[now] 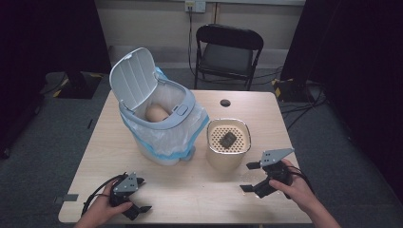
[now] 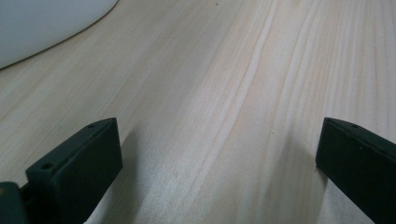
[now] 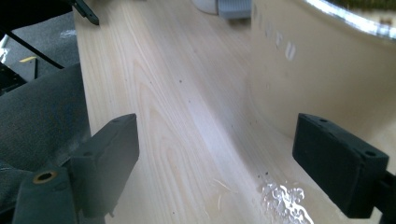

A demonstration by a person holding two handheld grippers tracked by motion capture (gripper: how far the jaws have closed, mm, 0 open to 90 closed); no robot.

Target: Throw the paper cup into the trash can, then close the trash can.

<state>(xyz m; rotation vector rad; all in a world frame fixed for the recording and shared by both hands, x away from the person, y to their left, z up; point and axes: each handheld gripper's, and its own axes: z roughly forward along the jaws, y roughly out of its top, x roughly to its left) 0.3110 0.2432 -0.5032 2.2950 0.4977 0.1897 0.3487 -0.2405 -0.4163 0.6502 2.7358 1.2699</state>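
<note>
On the near right of the wooden table (image 1: 190,190), the right gripper (image 1: 250,176) sits with its jaws spread wide and nothing between them, aimed leftwards just short of the beige container (image 1: 228,151). That container stands upright, long axis vertical, open top facing up, right beside the white trash bin (image 1: 164,118). Its perforated insert has a small dark object (image 1: 228,139) lying on it, which you can see from the high view.

The right gripper view gets you stuff the high view doesn't: the container's curved beige wall (image 3: 322,70) up close on the right, faint lettering on it, and a little wet patch (image 3: 282,200) on the wood near the right-hand jaw.

Over at the near left corner, the left gripper (image 1: 140,194) is also wide open and holding nothing. Its own view is bare wood grain (image 2: 233,93) between the jaws plus a white curve, the bin's base (image 2: 42,23), in the top left corner. The bin's lid (image 1: 133,78) is tipped up and back, with a tan rounded thing (image 1: 157,113) inside the bag.
</note>
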